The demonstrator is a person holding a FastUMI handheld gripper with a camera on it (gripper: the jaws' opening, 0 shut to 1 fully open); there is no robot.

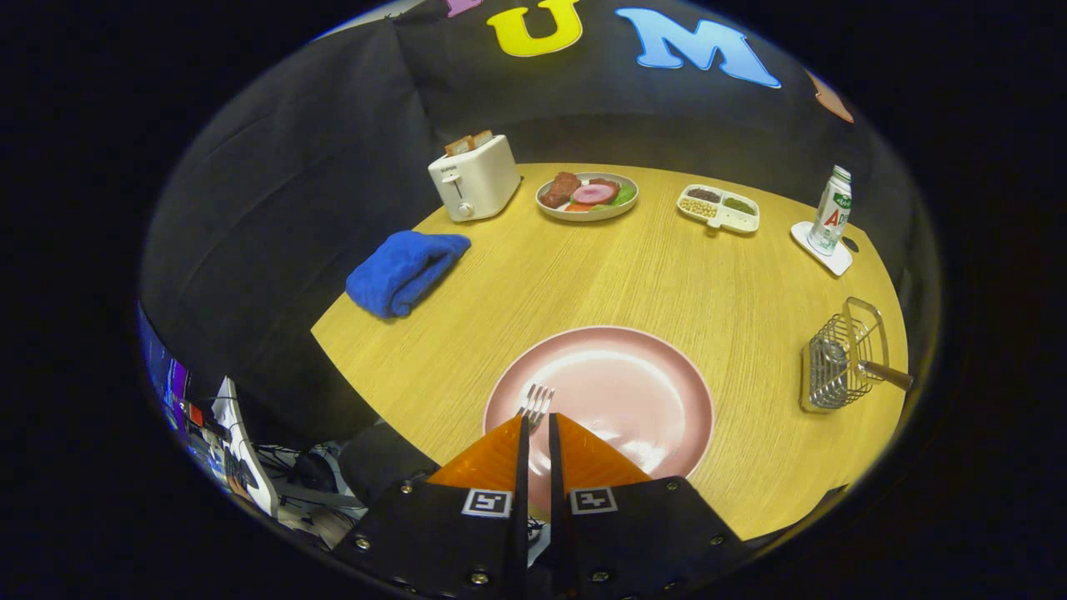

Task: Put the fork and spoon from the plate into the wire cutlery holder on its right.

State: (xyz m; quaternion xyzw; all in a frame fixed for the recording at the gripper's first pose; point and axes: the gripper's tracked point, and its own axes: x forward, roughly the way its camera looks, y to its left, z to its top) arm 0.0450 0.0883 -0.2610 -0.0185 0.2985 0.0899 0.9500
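Gripper view. The gripper [538, 421] sits low over the near edge of the pink plate [617, 392], its two orange fingers [492, 458] drawn close together with only a narrow slot between them. The fork [536, 404] is clamped in that slot: its tines stick out just ahead of the fingertips, above the plate's near-left part, and its handle is hidden behind the fingers. Jaws are clenched on the fork.

The plate lies on a round wooden table [583, 275], just ahead of the fingers. Its surface is glossy and bare apart from the fork tines over it.

The wire holder [838, 358] stands on the table well to the right of the plate, near the table's edge. A brown handle [888, 375] juts out of it toward the right; this appears to be the spoon, though its bowl cannot be made out through the wire.

Beyond the plate, at the far side of the table:
- a white toaster [475, 177] with slices of bread in its slots, far left;
- a dish of food [588, 196] just right of the toaster;
- a white divided tray [718, 208] holding beans or grains, further right;
- a bottle [832, 208] upright on a white coaster [821, 247], far right.

A folded blue cloth [404, 271] lies at the table's left edge, well apart from the plate. Below the table to the left, cluttered equipment [233, 450] is visible, too blurred to identify.
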